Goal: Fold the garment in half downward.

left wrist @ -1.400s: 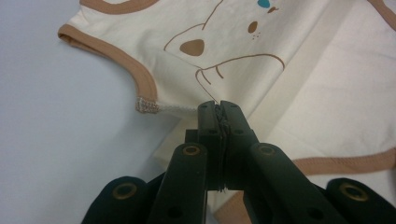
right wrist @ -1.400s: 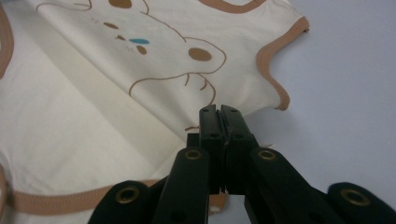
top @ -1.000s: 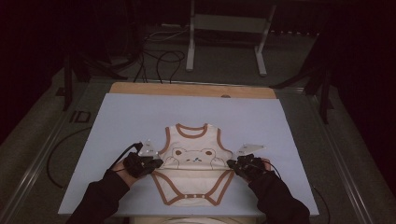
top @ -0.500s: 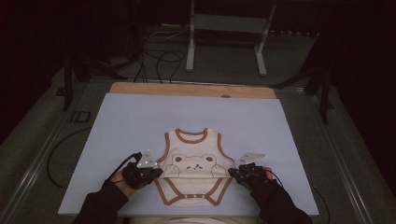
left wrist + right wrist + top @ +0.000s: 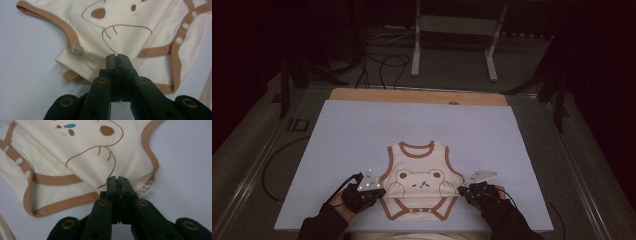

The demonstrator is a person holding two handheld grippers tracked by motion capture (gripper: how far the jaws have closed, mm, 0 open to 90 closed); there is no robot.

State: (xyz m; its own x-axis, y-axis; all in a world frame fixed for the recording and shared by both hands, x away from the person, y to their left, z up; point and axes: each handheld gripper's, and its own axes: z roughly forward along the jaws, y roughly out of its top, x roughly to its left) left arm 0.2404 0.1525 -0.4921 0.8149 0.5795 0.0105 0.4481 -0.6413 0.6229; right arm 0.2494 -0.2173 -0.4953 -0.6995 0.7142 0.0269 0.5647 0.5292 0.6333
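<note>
Both pairs of jaws are clenched on cloth — the left gripper (image 5: pixel 117 58) and right gripper (image 5: pixel 117 180) each pinch a side edge of the cream, brown-trimmed bear bodysuit (image 5: pixel 421 185), lying flat near the pale blue table's (image 5: pixel 362 130) front edge

A cream baby bodysuit (image 5: pixel 421 186) lies face up on the pale blue desk (image 5: pixel 362 130), near the desk's front edge, neckline pointing away from the person. It is sleeveless, with brown binding round the neck, the armholes and the leg openings. A line-drawn bear (image 5: pixel 420 178) with brown ears and a small blue spot by the nose sits across the chest. The lower flap (image 5: pixel 418 209) carries a row of pale snaps along its brown edge and lies spread flat toward the desk's front. At each side seam the fabric bunches slightly; a white care label (image 5: pixel 144 189) sticks out at one side and a small woven tag (image 5: pixel 76 49) at the other.
</note>
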